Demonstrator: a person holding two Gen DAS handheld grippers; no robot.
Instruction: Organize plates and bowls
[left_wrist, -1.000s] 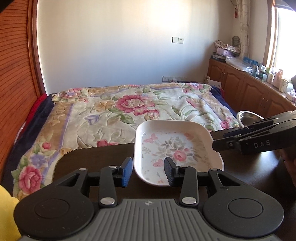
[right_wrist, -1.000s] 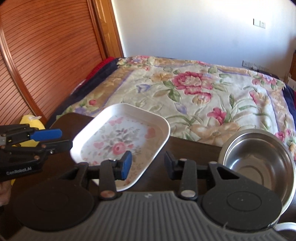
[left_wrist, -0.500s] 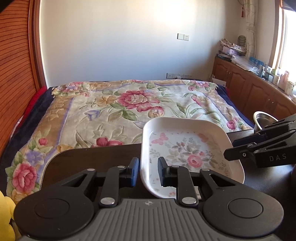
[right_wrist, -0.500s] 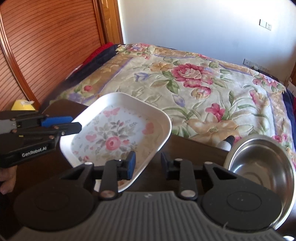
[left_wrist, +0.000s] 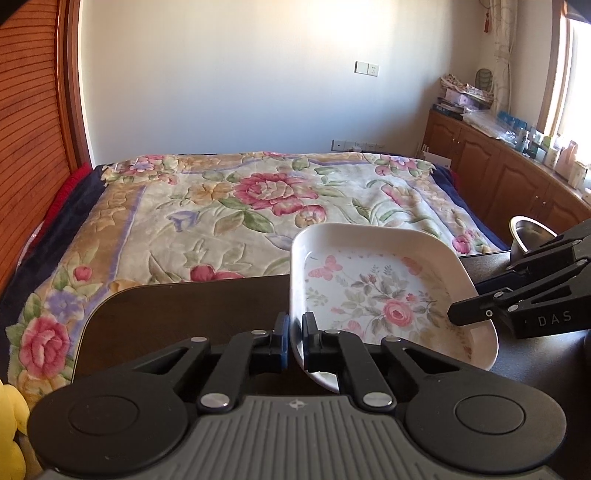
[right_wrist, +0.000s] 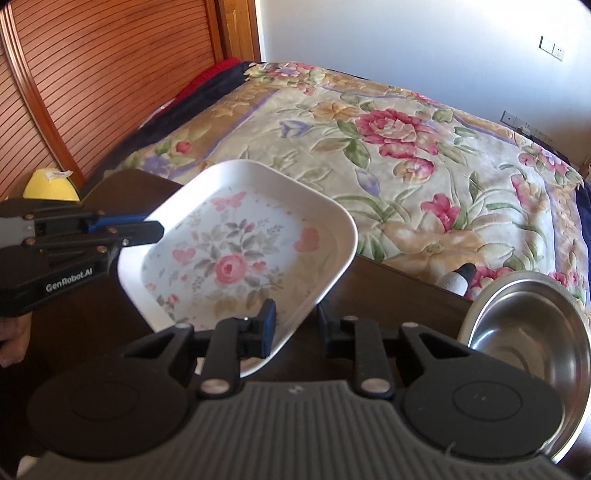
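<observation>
A white rectangular plate (left_wrist: 373, 295) (right_wrist: 236, 258) with a pink flower print sits tilted over the dark table (left_wrist: 184, 314). My left gripper (left_wrist: 294, 338) (right_wrist: 153, 225) is shut on the plate's left rim. My right gripper (right_wrist: 295, 326) (left_wrist: 467, 301) is open, and its fingers straddle the plate's right rim with a gap on both sides. A steel bowl (right_wrist: 528, 332) (left_wrist: 530, 230) stands on the table to the right of the plate, beside the right gripper.
A bed with a flowered quilt (left_wrist: 258, 206) runs along the table's far edge. Wooden cabinets (left_wrist: 498, 166) with clutter line the right wall. A yellow soft object (right_wrist: 50, 184) lies off the table's left end. A small white and black item (right_wrist: 458, 278) pokes up behind the bowl.
My left gripper went from open to shut on the plate's left rim. The right gripper came in around the plate's right rim and narrowed a little. Both views rose.
</observation>
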